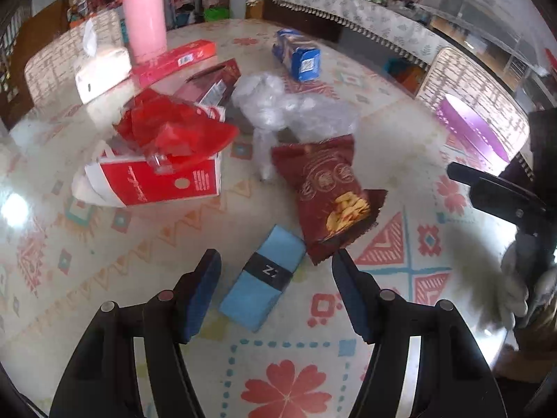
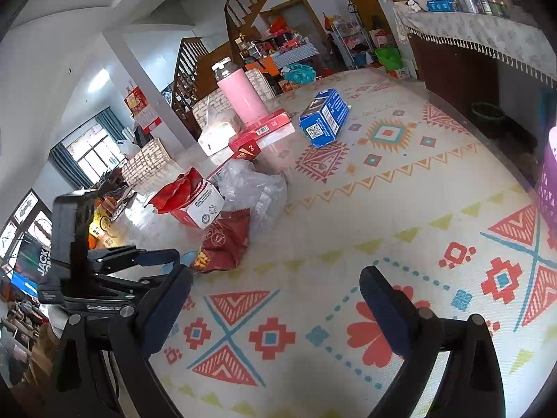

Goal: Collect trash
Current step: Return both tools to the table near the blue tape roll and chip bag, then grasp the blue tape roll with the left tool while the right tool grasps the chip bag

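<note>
On the table (image 1: 400,160), blue box (image 1: 264,278) lies between left claw's (image 1: 276,261) parted fingers.

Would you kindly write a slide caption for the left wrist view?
Open left gripper approaches a light blue box beside a dark red snack bag on the patterned table.
</note>
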`<state>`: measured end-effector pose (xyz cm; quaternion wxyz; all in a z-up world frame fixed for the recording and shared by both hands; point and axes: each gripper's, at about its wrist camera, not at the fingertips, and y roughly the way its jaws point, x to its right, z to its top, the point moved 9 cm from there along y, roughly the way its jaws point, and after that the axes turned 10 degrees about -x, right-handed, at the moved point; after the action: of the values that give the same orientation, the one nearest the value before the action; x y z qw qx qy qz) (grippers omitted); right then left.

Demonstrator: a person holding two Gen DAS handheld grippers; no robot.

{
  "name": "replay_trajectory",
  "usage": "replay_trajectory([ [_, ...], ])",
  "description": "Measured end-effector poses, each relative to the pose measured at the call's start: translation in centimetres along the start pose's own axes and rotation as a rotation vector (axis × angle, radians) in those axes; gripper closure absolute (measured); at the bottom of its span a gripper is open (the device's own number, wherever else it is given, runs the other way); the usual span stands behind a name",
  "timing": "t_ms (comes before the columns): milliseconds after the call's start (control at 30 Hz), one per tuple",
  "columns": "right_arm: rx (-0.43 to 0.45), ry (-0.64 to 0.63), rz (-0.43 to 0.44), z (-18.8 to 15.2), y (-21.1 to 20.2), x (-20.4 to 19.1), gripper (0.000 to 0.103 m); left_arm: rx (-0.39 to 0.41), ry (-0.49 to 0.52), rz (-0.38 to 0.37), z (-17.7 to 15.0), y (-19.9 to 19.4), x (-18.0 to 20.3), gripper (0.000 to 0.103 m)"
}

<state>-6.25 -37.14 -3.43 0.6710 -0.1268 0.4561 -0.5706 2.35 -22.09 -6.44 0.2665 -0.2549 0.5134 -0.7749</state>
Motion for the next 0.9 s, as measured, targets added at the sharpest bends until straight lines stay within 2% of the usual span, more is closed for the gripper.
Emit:
replay_trajectory([
  [67,0.000,0.004,-0.001,0.0,0.0,0.1,0.003,0.019,-0.023,0.017,0.0,-0.1,-0.1,0.053],
  [100,0.000,0.006,-0.002,0.0,0.0,0.1,0.003,0.022,-0.043,0.043,-0.2,-0.3,-0.3,0.070],
  [133,0.000,0.006,-0.002,0.0,0.0,0.1,0.003,0.021,-0.059,0.056,-0.3,-0.4,-0.5,0.076],
  [200,0.000,0.005,-0.003,-0.1,0.0,0.1,0.003,0.029,-0.105,0.046,-0.9,-0.8,-0.7,0.077],
  [300,0.000,0.005,-0.004,0.0,0.0,0.1,0.003,0.047,-0.165,0.093,-1.9,-1.2,-1.5,0.076],
  [400,-0.012,0.006,-0.001,-0.1,0.2,0.1,0.003,0.066,-0.213,0.084,-2.5,-1.5,-1.9,0.076],
  [533,-0.061,0.011,-0.022,-0.3,1.1,0.0,0.003,0.102,-0.268,0.018,-2.7,-1.7,-2.3,0.073],
  [667,-0.146,0.019,-0.017,-0.2,3.1,-1.4,0.003,0.131,-0.311,-0.057,-3.2,-2.0,-3.0,0.073],
  [833,-0.231,0.085,0.008,1.7,6.5,-3.4,0.005,0.142,-0.300,-0.043,-3.4,-2.1,-2.7,0.076],
  [900,-0.258,0.102,-0.025,2.6,8.1,-3.9,0.008,0.144,-0.300,-0.035,-3.5,-2.2,-2.6,0.076],
])
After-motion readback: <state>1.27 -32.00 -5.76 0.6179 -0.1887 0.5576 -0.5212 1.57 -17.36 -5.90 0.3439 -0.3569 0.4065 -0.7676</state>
